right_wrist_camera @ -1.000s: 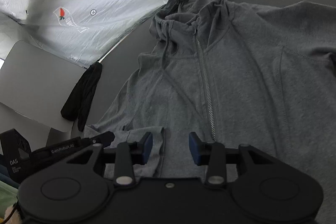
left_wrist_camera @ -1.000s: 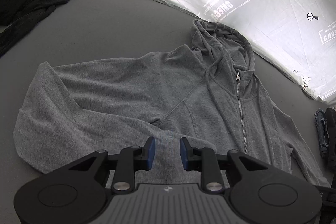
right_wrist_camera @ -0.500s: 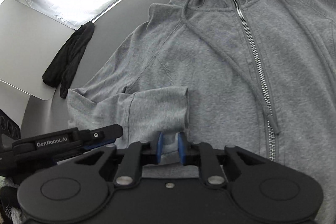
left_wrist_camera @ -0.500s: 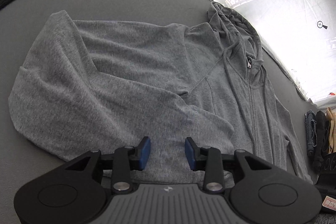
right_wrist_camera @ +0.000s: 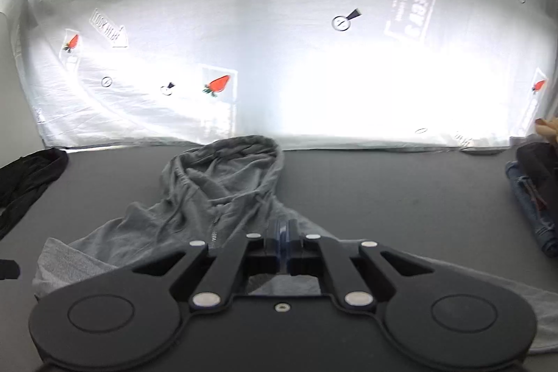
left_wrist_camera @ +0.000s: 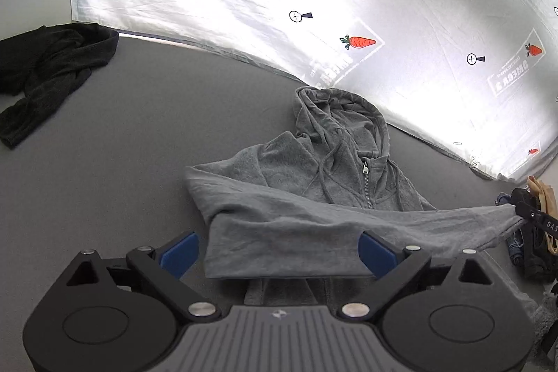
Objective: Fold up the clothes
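Lying face-up on the dark grey worktop (left_wrist_camera: 146,114), the grey zip hoodie (left_wrist_camera: 334,176) is pointing its hood at the white printed sheet (left_wrist_camera: 348,6) hanging behind. One sleeve (left_wrist_camera: 348,222) is being stretched flat across the lower chest, running from the fold at the wearer's side over to the right tool (right_wrist_camera: 281,241), which shows at the edge of the left wrist view with the cuff at its tip.

Right tool: fingers are pressed together, and in the left wrist view the cuff is running taut into its tip, so I am judging it to be pinching the cuff and carrying the sleeve across the body to narrow the garment. Its own camera is not showing fabric between the pads.

Left tool (left_wrist_camera: 279,253): jaws are opening wide, blue pads (left_wrist_camera: 179,253) standing either side of the sleeve's lower edge without pressing on it. Probably it is letting go of cloth so the sleeve can travel.

Off to the sides, a crumpled black garment (left_wrist_camera: 48,68) and a stack including denim (right_wrist_camera: 530,208) are waiting, well apart from the hoodie.
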`<act>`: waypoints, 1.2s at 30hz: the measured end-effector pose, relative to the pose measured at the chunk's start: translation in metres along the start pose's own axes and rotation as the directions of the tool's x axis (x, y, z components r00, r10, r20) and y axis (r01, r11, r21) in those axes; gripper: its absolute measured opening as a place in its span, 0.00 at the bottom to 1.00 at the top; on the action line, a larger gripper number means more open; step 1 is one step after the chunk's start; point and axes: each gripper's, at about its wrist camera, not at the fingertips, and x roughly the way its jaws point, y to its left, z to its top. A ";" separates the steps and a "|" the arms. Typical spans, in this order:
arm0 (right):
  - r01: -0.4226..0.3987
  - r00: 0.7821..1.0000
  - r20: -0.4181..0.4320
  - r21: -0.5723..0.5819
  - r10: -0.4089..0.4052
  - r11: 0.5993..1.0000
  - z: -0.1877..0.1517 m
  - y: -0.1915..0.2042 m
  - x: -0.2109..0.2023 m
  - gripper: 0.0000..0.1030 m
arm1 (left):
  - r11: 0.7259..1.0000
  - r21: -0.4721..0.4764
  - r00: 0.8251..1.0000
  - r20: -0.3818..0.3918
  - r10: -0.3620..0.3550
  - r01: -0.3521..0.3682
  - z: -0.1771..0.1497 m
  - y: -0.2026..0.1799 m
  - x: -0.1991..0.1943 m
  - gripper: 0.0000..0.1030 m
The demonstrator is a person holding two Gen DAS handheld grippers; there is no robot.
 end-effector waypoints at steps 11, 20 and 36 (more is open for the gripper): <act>0.221 0.961 -0.231 0.320 -0.150 0.922 -0.054 -0.156 0.021 0.51 | 0.990 0.131 0.984 -0.157 0.078 -0.057 -0.002 -0.041 0.094 0.96; 0.188 0.959 -0.279 0.503 -0.048 0.844 -0.094 -0.169 0.065 0.62 | 0.988 0.148 0.982 -0.173 0.072 -0.046 0.019 -0.044 0.135 1.00; 0.239 0.951 -0.233 0.127 -0.205 0.963 -0.062 -0.141 0.117 0.03 | 0.946 0.316 0.951 -0.262 0.162 -0.074 0.016 -0.067 0.185 1.00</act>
